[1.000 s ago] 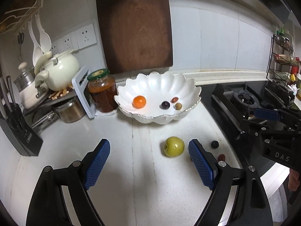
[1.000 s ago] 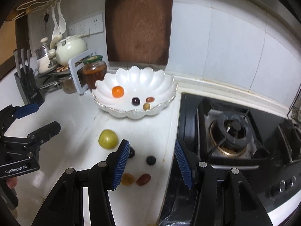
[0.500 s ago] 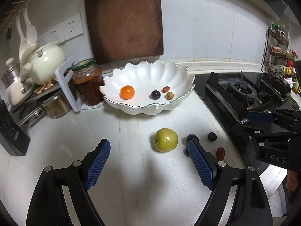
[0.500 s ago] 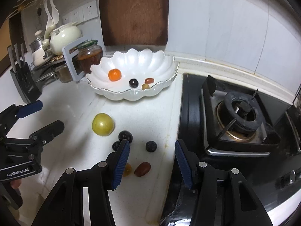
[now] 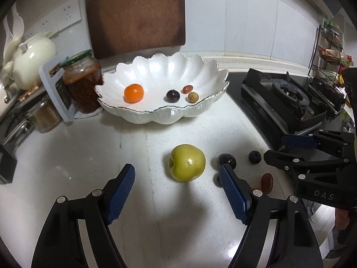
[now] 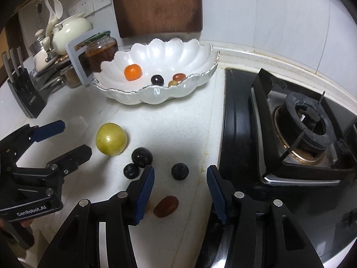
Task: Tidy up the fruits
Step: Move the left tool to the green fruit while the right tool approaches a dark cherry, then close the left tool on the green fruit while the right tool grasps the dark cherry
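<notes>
Left wrist view: a white speckled countertop (image 5: 89, 151) runs from a crowded left end to a black gas hob (image 5: 287, 102) on the right, with a white tiled wall (image 5: 245, 17) behind. A dark wooden cutting board (image 5: 136, 11) leans upright against the wall, and a row of wall sockets (image 5: 60, 20) sits to its left. A white scalloped bowl (image 5: 156, 69) stands in front of the board and holds an orange fruit (image 5: 133, 93), a dark grape (image 5: 173, 95), a reddish grape (image 5: 187, 88) and a greenish grape (image 5: 193, 97). Just left of the bowl is a jar of red preserve (image 5: 82, 82), with a cream teapot (image 5: 33, 60) behind it. A wire rack (image 5: 330, 51) stands at the far right. On the bare counter lies a green apple (image 5: 187, 162), and to its right a loose cluster of dark grapes (image 5: 227, 160) with one red grape (image 5: 267, 182) nearest the counter edge. The left gripper (image 5: 176, 179) hangs over the counter with jaws closing; the apple lies just ahead of the tips, untouched. Right wrist view: the right gripper (image 6: 180, 183) also has closing jaws, pads clear of any fruit; a dark grape (image 6: 180, 171) lies just beyond its fingertips and the red grape sits on the counter between its fingers. A knife block (image 6: 24, 93) stands at the far left.
</notes>
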`<action>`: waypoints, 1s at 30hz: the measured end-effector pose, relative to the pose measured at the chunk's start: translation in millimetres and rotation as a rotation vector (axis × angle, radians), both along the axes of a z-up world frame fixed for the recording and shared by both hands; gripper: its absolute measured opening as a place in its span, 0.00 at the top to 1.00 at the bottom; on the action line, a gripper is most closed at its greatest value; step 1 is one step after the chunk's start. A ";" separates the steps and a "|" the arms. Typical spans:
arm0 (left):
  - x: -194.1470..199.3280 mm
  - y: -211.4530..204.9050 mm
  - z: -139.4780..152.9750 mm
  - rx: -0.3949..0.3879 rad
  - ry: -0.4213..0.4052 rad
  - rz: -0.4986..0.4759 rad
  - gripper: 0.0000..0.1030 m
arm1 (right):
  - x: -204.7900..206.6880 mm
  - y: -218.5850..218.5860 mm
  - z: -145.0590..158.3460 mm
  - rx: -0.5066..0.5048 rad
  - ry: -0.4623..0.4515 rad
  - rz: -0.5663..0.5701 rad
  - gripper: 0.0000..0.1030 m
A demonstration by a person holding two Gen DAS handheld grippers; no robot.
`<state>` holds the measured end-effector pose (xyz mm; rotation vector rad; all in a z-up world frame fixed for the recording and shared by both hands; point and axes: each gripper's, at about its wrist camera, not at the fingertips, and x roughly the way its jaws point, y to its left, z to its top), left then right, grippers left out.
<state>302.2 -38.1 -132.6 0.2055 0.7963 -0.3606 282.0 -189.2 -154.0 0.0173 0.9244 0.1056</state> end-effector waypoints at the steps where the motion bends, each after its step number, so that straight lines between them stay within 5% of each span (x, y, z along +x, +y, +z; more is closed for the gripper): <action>1: 2.2 -1.0 -1.8 0.002 0.003 0.000 0.25 | 1.8 -0.5 -2.6 0.004 0.008 0.001 0.55; 22: 31.1 -14.7 -29.7 -0.018 0.082 -0.012 0.35 | 25.3 -1.4 -29.8 0.055 0.092 0.028 0.72; 30: 35.8 -17.0 -36.9 -0.028 0.120 -0.027 0.50 | 29.2 -1.1 -36.2 0.050 0.115 0.024 0.76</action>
